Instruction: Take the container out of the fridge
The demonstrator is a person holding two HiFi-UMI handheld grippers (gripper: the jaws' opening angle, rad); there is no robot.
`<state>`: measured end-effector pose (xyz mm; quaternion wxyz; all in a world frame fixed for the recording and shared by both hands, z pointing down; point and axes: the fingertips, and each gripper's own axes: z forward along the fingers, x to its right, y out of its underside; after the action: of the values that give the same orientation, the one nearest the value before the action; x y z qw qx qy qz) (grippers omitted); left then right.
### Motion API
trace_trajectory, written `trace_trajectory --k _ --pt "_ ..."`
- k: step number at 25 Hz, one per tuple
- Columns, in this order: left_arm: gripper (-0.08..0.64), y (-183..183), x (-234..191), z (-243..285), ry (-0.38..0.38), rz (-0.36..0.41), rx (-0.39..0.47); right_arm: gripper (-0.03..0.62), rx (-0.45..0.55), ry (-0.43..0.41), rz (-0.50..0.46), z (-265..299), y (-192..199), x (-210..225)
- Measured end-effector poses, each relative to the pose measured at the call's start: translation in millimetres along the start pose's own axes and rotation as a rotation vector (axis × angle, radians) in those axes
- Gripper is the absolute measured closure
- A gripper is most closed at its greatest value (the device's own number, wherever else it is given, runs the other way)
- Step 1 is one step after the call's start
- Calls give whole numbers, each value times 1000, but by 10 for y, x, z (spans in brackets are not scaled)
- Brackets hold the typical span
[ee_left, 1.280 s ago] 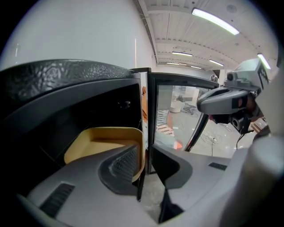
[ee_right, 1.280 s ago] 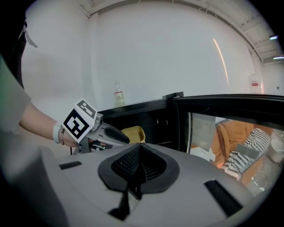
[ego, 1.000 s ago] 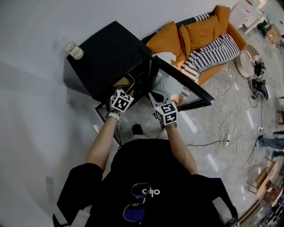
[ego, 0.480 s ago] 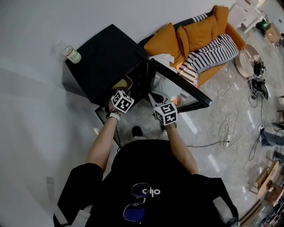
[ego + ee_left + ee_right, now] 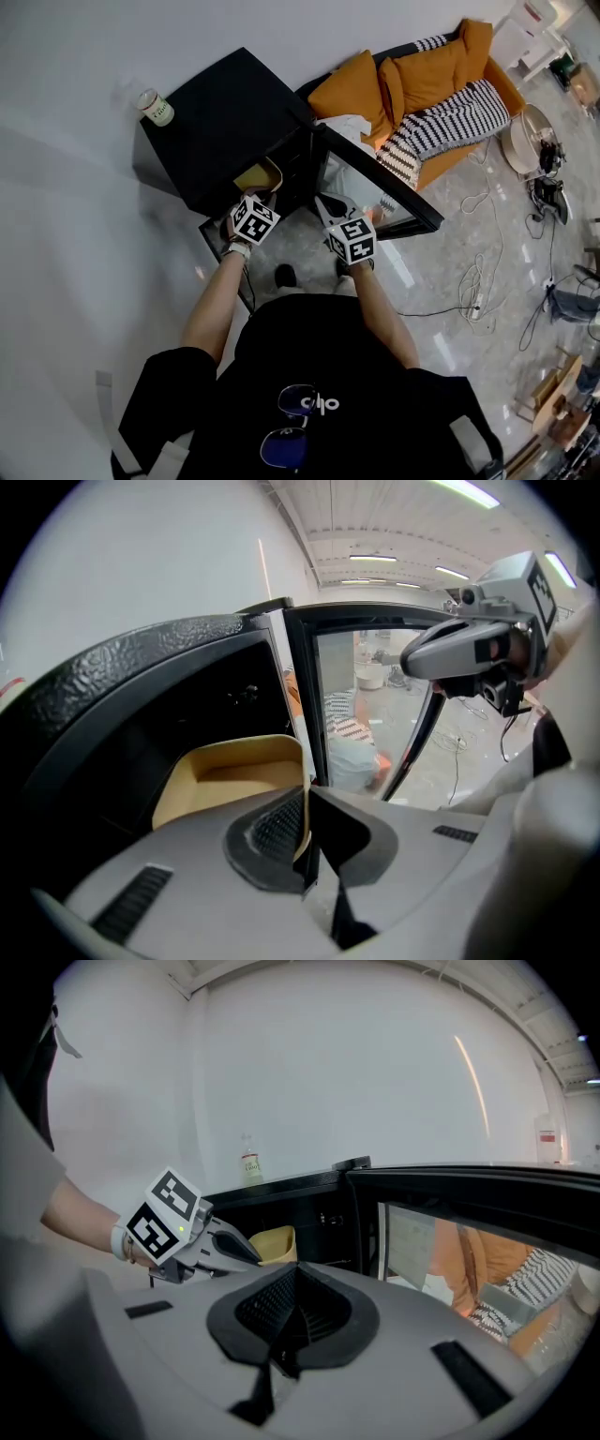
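Note:
A tan open-topped container (image 5: 230, 772) sticks out of the dark inside of the black fridge (image 5: 220, 117). My left gripper (image 5: 305, 834) is shut on the container's right wall, the rim pinched between its pads. From the head view the container (image 5: 259, 175) shows at the fridge mouth, just ahead of the left gripper (image 5: 263, 199). My right gripper (image 5: 328, 206) hovers beside the open glass door (image 5: 380, 183), shut with nothing in it. In the right gripper view its jaws (image 5: 292, 1309) meet, and the container (image 5: 273, 1241) and left gripper (image 5: 192, 1237) show beyond.
A small bottle (image 5: 156, 106) stands on the fridge top by the wall. An orange sofa (image 5: 422, 80) with a striped throw lies behind the door. Cables (image 5: 480, 272) trail over the marble floor to the right. A white wall runs along the left.
The left gripper has drawn back a little toward me with the container's wall in its grip. The right gripper has barely shifted.

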<state>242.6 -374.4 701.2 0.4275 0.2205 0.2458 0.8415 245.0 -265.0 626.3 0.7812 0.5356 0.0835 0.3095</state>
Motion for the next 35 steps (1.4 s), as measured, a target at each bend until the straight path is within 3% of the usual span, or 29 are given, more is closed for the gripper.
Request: trace_trajectory --k 12,21,35 --pt "541 -309 309 -275 -67 -77 119 584 -19 -85 -59 -142 36 162" --pt "541 -672 491 -671 -135 -204 252 584 -23 -180 -69 -221 55 210" --pt "541 -667 967 -892 -326 -350 256 584 -64 -412 -174 -464 135 154"
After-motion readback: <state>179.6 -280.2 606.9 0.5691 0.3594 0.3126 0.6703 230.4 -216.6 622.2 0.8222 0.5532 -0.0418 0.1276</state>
